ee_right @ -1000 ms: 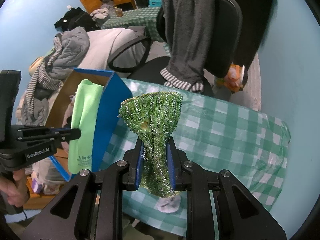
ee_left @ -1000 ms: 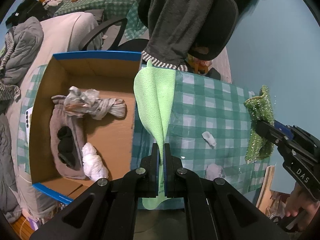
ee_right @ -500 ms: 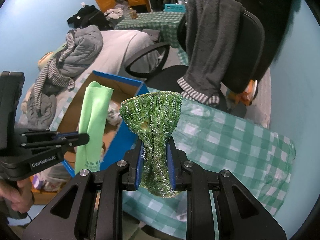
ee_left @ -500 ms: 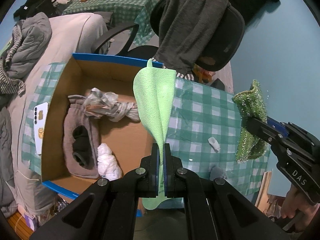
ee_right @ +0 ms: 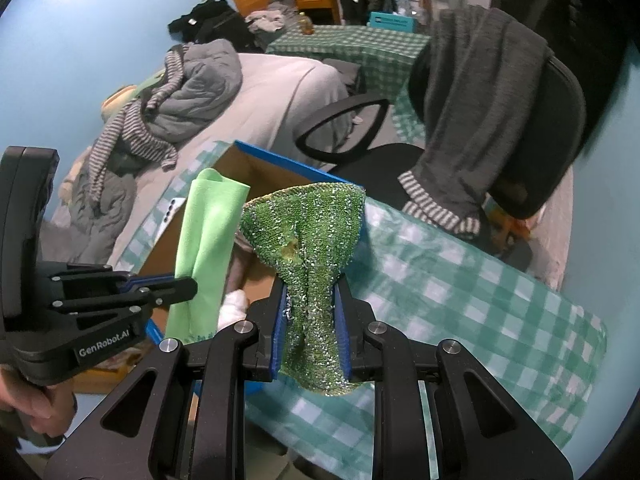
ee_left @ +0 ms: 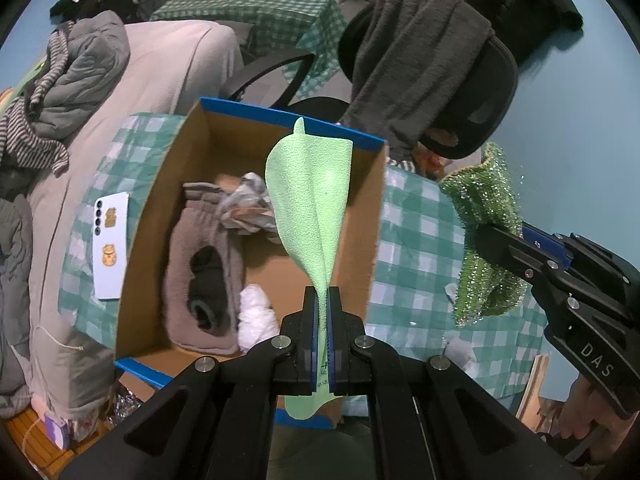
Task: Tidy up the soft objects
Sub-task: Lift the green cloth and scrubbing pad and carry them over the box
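Observation:
My left gripper is shut on a light green cloth and holds it above the open cardboard box with blue rims. The box holds a brown-grey fleece item, a black sock, a white bundle and a grey patterned rag. My right gripper is shut on a glittery dark green scrub cloth, held above the checked table to the right of the box. That cloth also shows in the left wrist view; the light green cloth shows in the right wrist view.
The table has a green-and-white checked cover. A white phone lies left of the box. Small white scraps lie on the table. An office chair with a grey garment stands behind. A bed with clothes is at the left.
Both grippers have moved left with their cloths. The light green cloth, earlier over the box's right wall, now hangs over the box interior. The scrub cloth has come nearer the box.

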Action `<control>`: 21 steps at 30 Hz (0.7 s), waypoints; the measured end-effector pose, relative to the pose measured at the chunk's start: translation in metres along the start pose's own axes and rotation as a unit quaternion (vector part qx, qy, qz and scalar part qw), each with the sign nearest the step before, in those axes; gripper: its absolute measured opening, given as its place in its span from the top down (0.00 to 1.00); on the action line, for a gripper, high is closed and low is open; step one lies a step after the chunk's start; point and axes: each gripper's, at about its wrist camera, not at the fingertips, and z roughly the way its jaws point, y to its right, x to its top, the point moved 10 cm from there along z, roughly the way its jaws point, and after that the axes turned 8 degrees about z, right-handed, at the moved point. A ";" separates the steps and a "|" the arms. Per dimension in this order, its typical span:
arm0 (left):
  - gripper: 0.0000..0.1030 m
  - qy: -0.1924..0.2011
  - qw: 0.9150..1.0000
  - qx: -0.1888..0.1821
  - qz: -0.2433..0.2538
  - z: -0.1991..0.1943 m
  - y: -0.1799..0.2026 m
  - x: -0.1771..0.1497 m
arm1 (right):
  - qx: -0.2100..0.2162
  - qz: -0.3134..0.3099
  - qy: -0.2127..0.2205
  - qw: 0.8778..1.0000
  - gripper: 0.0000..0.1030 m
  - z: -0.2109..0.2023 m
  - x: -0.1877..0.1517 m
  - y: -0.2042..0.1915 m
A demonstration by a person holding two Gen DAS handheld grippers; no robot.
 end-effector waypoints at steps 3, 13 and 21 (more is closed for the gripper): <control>0.97 -0.001 1.000 0.002 -0.007 -0.001 -0.011 -0.003 | 0.008 -0.007 -0.005 1.000 0.80 0.009 0.003 -0.013; 0.97 -0.010 1.000 0.007 -0.017 0.010 -0.044 -0.008 | 0.017 -0.025 -0.026 0.999 0.80 0.041 0.007 -0.050; 0.97 -0.025 1.000 0.009 -0.013 0.024 -0.061 -0.011 | 0.016 -0.023 -0.049 0.998 0.80 0.066 0.004 -0.064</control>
